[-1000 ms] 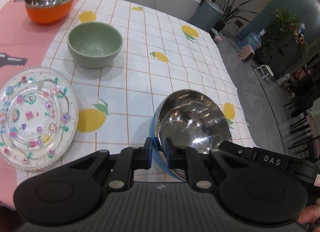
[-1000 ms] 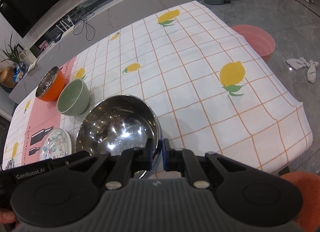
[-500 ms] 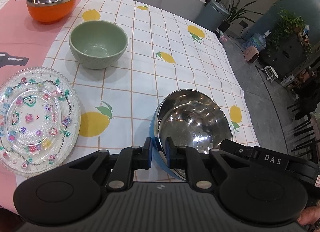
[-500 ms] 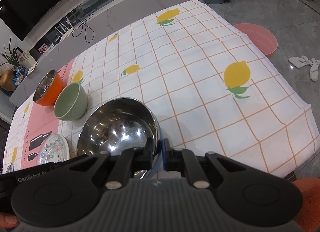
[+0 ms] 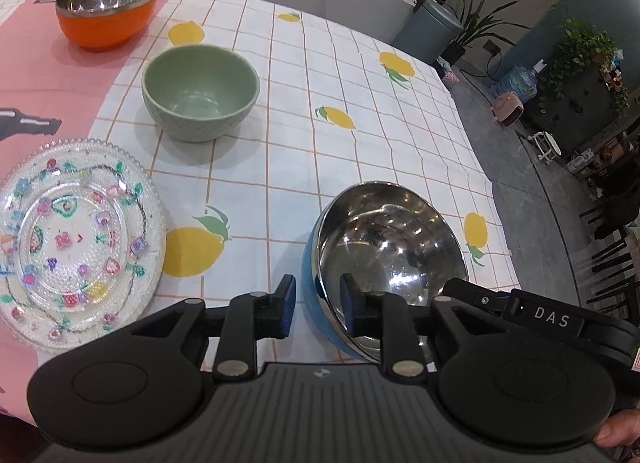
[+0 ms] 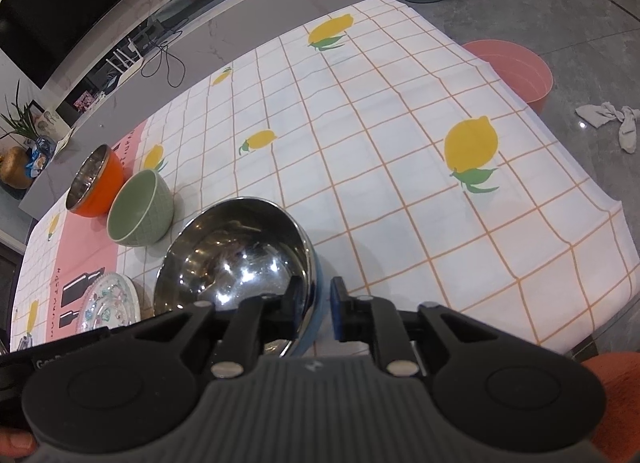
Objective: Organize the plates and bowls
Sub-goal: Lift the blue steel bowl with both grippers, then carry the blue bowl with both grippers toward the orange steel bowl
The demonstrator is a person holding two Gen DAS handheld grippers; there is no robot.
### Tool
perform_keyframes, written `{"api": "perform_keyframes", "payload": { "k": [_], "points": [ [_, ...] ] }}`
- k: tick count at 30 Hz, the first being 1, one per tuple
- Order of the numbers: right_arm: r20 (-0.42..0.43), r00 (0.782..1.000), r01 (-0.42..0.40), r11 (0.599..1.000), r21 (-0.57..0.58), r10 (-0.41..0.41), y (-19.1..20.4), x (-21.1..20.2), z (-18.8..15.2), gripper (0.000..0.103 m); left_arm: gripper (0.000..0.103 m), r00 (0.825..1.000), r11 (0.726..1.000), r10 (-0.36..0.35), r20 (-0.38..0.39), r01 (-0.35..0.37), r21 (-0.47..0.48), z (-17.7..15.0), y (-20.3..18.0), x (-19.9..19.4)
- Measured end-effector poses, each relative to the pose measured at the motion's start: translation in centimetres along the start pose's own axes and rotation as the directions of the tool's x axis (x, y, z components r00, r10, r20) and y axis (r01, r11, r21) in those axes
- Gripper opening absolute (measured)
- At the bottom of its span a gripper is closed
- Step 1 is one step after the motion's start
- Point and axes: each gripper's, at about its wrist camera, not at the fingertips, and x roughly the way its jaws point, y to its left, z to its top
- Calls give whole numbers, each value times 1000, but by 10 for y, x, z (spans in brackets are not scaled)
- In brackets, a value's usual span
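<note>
Living room; table under a lemon-print grid cloth [image 5: 360, 151], pink panel at frame left; bin and plants upper right.

Step in hand, as judged: release of the blue bowl [image 5: 390, 259] onto the cloth. Best done by letting both claws spread fully clear of the rim before lifting away, straight back along the fingers, so no pad drags or tips the bowl.

Left gripper [image 5: 318, 305]: jaws opening, rim between them, pads parted from the wall. Right gripper [image 6: 316, 305]: jaws opening likewise, opposite rim between them, outer pad clear.

Blue bowl: lower centre-right in the left view, lower centre in the right view. Steel-lined, mirror-bright inside, blue outside, upright, empty.

Green bowl [image 5: 200, 91]: upper centre-left, empty. Orange bowl [image 5: 106, 7]: upper left, steel-lined. Plate [image 5: 76, 239]: left edge, clear glass, painted flowers.
</note>
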Motion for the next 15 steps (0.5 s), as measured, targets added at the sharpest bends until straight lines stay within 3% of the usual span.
{"api": "perform_keyframes", "payload": {
  "k": [3, 11, 12, 14, 15],
  "points": [
    [7, 1000, 15, 1000, -9, -15, 1, -2, 1, 28, 37, 1000, 1000, 9, 21, -10, 26, 2, -2, -6],
    [69, 997, 41, 998, -57, -37, 15, -20, 8, 36, 45, 993, 982, 56, 102, -73, 177, 13, -11, -36],
    [81, 996, 46, 997, -69, -40, 19, -24, 10, 39, 45, 993, 980, 63, 104, -81, 184, 16, -10, -40],
    [102, 993, 74, 993, -90, -65, 28, -29, 14, 55, 45, 993, 980, 58, 99, -76, 186, 23, -6, -48],
    [112, 991, 88, 991, -101, -77, 33, -31, 16, 57, 45, 994, 982, 51, 94, -67, 177, 27, -2, -51]
  ]
}}
